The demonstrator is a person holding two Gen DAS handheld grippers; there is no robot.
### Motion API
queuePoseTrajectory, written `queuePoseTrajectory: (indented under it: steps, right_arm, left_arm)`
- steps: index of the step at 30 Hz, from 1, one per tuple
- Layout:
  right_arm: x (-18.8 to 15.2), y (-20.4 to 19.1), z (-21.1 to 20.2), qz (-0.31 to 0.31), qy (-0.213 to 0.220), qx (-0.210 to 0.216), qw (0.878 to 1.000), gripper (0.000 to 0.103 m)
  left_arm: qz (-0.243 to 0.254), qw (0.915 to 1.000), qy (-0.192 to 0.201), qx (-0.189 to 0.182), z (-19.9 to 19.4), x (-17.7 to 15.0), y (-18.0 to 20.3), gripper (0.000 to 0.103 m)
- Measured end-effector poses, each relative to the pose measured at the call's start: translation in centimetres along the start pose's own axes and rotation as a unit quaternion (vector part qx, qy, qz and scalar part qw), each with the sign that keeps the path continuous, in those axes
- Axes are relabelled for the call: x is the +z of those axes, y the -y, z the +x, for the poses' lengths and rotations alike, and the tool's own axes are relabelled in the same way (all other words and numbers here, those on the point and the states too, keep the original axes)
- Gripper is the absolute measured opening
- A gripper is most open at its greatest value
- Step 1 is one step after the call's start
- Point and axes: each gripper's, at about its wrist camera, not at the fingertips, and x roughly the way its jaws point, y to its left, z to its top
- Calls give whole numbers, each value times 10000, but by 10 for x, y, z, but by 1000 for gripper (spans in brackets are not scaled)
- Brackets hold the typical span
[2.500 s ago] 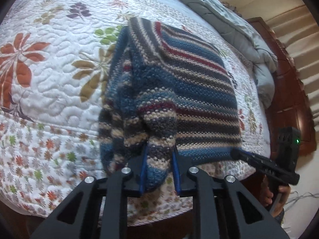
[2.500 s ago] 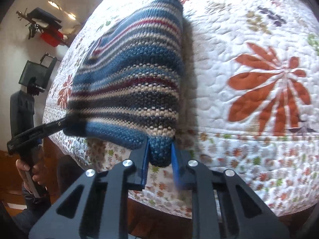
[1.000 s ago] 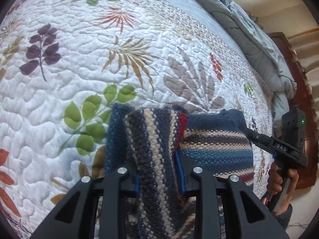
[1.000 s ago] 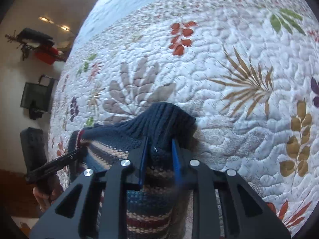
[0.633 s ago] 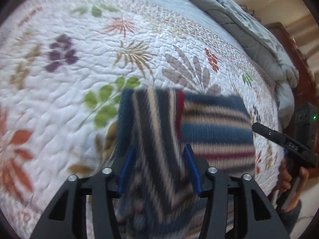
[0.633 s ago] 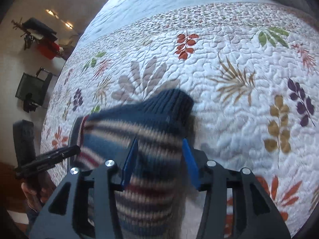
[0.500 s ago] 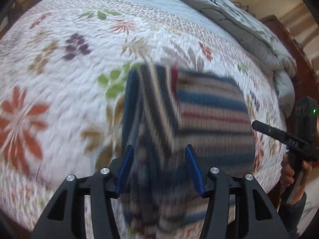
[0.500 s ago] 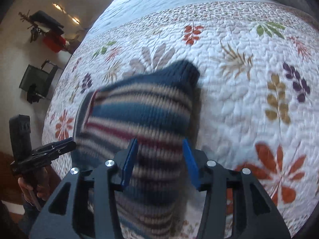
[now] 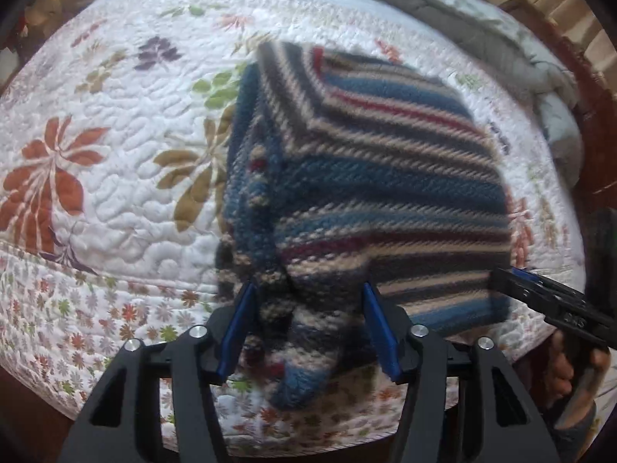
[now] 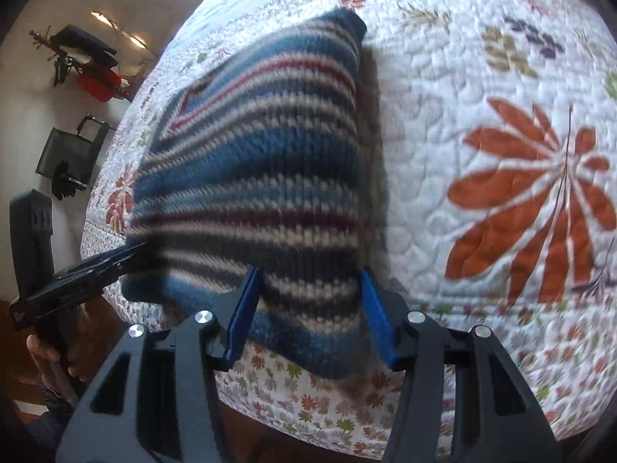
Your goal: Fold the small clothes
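While the striped sweater (image 9: pixel 370 177) lies folded near the front edge of the bed, both grippers hang over its near hem with their jaws partly spread. On the left, the left gripper (image 9: pixel 306 326) has just been opening; its blue pads (image 9: pixel 236 328) stand clear on either side of a bunched corner of the knit, which sits loosely between them without being pinched. To the right, the right gripper (image 10: pixel 310 308) has likewise just been opening, and the sweater's other near corner lies between its pads (image 10: pixel 376 314), again unpinched as far as the blur allows. Under it all is a white quilt (image 9: pixel 115 154) printed with orange, green and purple leaves, its flowered border dropping over the bed's edge. A grey duvet (image 9: pixel 501 27) is heaped at the far right. Off the bed's left side, a black bag (image 10: pixel 71 154) and something red (image 10: pixel 98 83) hang on a pale wall.
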Motion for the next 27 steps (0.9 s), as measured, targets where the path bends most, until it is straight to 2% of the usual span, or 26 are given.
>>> queuePoseTrajectory:
  steps: [2,3,5,8,11,14,16,19,20,22,23,24,25,27]
  right_arm:
    - [-3,-1,6,94,-64,75,9999,54]
    - [-4,-3,6,91,-57,93,9999,54]
    - [-6,-10,6,22,-16,56,10000,55]
    - [-9,-24,8,-119,-37,120,9999,57]
    - [-11,-33,10,-317,-1,-61,9995,58]
    - [-13,-36,19,-397,-50,-160,9991,59]
    - [-13,-29,27,-290,-119,-163,9994,60]
    - [-14,-17,37,-31,-235,66,9997,60]
    - [-14,-14,37,31,-230,182,9996,60]
    - [-14,-12,33,10,-200,245,9995,60]
    - [-14,-11,29,-16,-173,237,9996,60]
    - [-14,-12,23,-80,-127,198,9997,60]
    - [-13,-14,18,-161,-85,142,9997,60]
    - [-12,-18,5,-308,10,-23,9995,61]
  left_arm:
    - [-178,9997,-79,-152,5,2,-10,38]
    - [-374,9983,-103,-445,5,2,-20,28]
    - [-581,9954,-134,-755,2,3,-35,24]
    - [-637,9951,-1,-756,-6,2,-49,22]
    - [-634,9953,31,-736,-9,0,-59,21]
    - [-528,9970,-25,-565,2,-2,-64,21]
    - [-429,9982,-44,-408,12,-1,-62,23]
    - [-304,9992,-29,-239,18,-1,-54,25]
    - [-267,9994,-12,-219,16,-1,-53,27]
    - [-146,9996,-12,-235,8,-2,-49,40]
    - [-117,9998,3,-134,3,-3,-49,54]
    - [-107,9999,64,-52,-4,-9,-48,61]
    - [-69,9999,104,-12,-10,-11,-49,63]
    - [10,9999,114,22,-20,-11,-49,75]
